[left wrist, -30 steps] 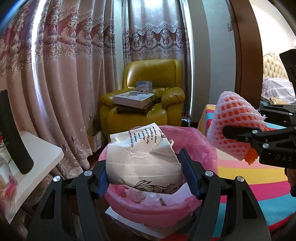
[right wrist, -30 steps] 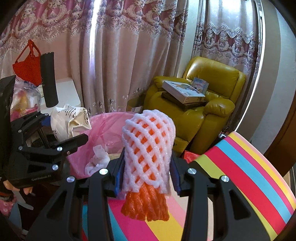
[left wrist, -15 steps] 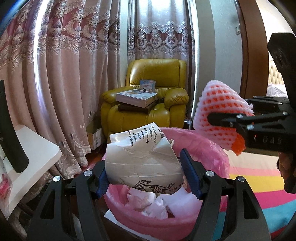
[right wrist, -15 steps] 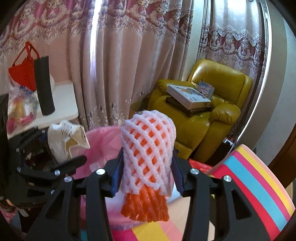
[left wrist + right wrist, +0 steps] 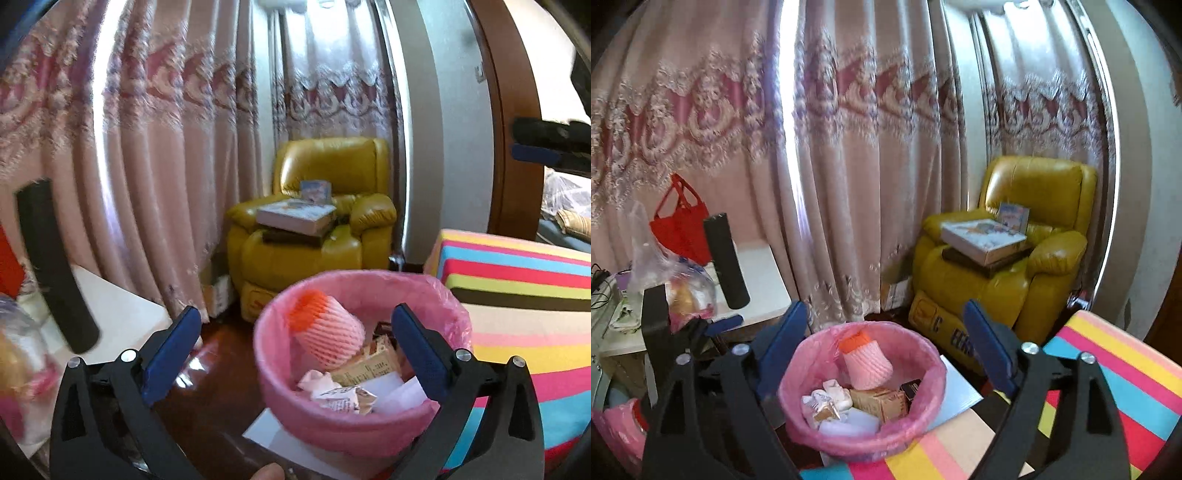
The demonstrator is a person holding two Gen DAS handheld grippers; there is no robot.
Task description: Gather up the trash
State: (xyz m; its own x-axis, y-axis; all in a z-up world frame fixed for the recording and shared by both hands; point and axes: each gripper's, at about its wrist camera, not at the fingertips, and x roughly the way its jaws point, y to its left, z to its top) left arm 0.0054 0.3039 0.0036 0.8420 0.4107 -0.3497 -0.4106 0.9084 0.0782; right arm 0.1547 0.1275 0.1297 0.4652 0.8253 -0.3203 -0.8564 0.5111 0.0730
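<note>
Now both grippers, left gripper and right gripper, opening, empty; foam net and paper lie in bin; remaining trash unseen.

My left gripper is angled slightly downward, its jaws opening wide with nothing pressed between the blue pads. My right gripper tilts down the same way, jaws also opening and gripping nothing; in its view the left gripper shows at the lower left edge. A fingertip of my hand peeks in at the bottom of the left wrist view.
</note>
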